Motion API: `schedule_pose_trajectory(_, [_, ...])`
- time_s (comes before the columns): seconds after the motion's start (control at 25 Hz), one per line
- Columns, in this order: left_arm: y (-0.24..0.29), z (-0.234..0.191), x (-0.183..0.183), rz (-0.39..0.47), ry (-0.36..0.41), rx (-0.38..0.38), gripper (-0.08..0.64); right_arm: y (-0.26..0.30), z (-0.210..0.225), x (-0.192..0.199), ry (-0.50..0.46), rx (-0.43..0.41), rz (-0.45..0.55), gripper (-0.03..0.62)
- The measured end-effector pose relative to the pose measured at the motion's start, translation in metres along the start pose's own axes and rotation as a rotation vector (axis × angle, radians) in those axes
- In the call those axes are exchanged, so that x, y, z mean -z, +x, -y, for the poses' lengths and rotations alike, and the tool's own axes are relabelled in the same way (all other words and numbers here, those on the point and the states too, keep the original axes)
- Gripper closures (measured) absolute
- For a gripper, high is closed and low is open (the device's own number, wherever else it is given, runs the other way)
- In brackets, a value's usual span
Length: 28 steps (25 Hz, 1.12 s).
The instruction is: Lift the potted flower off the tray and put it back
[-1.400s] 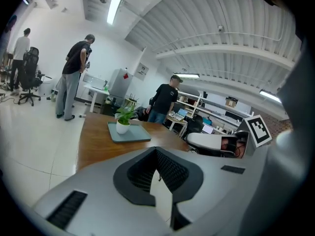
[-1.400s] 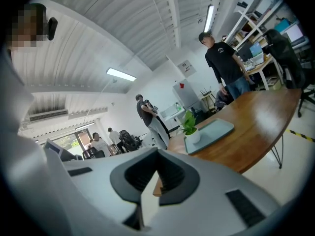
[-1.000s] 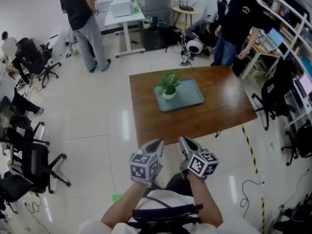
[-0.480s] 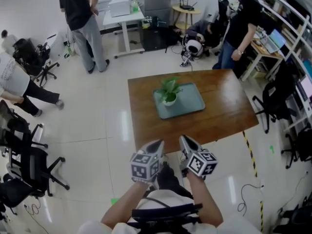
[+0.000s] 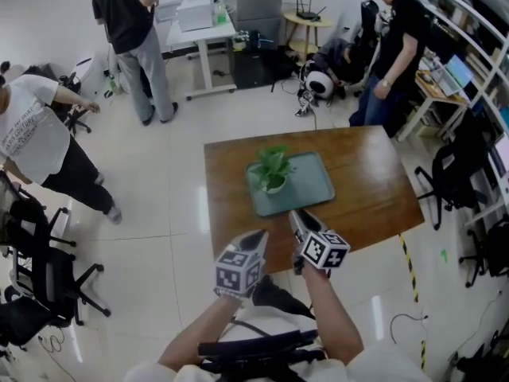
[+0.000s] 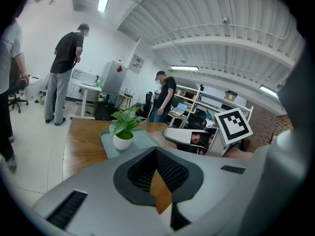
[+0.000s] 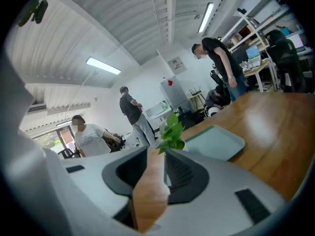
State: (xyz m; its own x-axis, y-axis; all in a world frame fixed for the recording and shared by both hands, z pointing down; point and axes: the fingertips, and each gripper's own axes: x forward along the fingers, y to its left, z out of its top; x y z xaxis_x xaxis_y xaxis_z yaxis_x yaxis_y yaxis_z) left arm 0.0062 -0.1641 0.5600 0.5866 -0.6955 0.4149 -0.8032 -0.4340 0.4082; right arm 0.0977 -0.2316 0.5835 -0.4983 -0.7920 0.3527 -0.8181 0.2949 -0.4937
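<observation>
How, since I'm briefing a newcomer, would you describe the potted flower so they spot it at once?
Find the wooden table mid-room. On its grey-green tray, towards the left in the head view, stands the potted flower. Green leaves in a small white pot: the only plant there.

Brown wooden table (image 5: 374, 181) on pale floor (image 5: 159, 229); grey-green tray (image 5: 312, 183) flat on it, near middle.
</observation>
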Motion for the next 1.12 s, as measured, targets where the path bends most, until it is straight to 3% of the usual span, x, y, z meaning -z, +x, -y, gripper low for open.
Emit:
schedule_pose_trajectory(0.52, [0.071,-0.029,-0.018,-0.043,-0.020,-0.017,0.565,0.121,0.071,-0.003,-0.013,0.053,-0.146,0.482])
schedule_pose_trajectory(1.12, [0.108,-0.035,-0.019,-0.093,-0.038,-0.021,0.565,0.192,0.097,0.016,0.006,0.082,-0.214,0.491])
